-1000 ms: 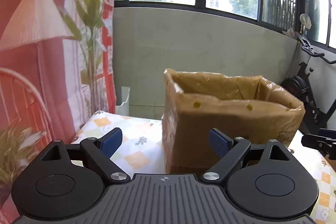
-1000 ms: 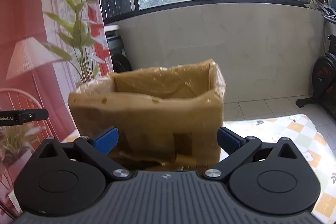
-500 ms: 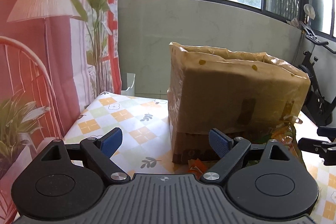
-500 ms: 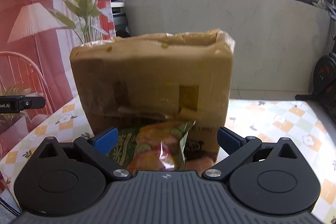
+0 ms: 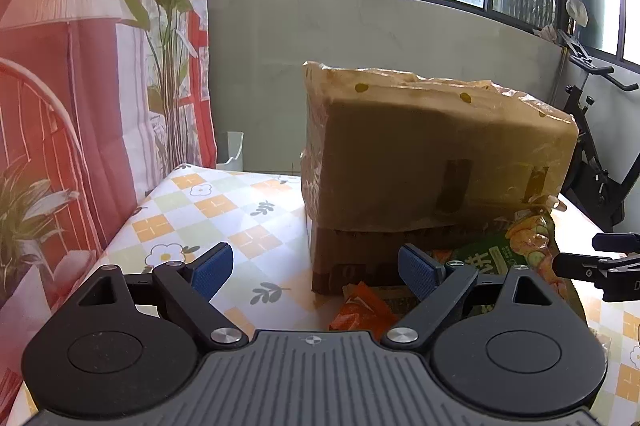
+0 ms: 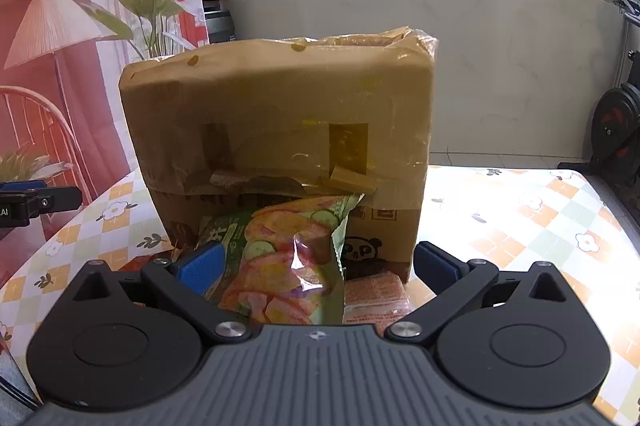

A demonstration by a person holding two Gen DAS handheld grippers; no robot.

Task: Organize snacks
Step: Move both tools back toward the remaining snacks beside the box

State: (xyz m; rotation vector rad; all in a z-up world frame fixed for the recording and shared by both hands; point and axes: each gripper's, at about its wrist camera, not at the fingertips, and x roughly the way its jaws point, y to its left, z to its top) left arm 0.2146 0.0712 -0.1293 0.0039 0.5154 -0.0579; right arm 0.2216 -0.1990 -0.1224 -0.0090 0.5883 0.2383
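Observation:
A tall cardboard box (image 5: 432,162) wrapped in tape stands on the table; it also shows in the right wrist view (image 6: 280,130). A green chip bag (image 6: 288,258) leans against the box front, between my right gripper's open jaws; it also shows in the left wrist view (image 5: 516,246). An orange snack packet (image 5: 360,310) lies at the box base in front of my left gripper (image 5: 316,268), which is open and empty. My right gripper (image 6: 318,264) is open around the chip bag without clamping it. A flat orange packet (image 6: 376,294) lies beside the bag.
The table has a checked flower-pattern cloth (image 5: 208,210). A red printed curtain (image 5: 60,106) hangs at the left. An exercise bike (image 5: 600,154) stands at the right. The other gripper's tip shows at the right edge (image 5: 600,266) and at the left edge (image 6: 36,200).
Both grippers have dropped lower in front of the box. The snack bags at the box base have come into view. Both stay open.

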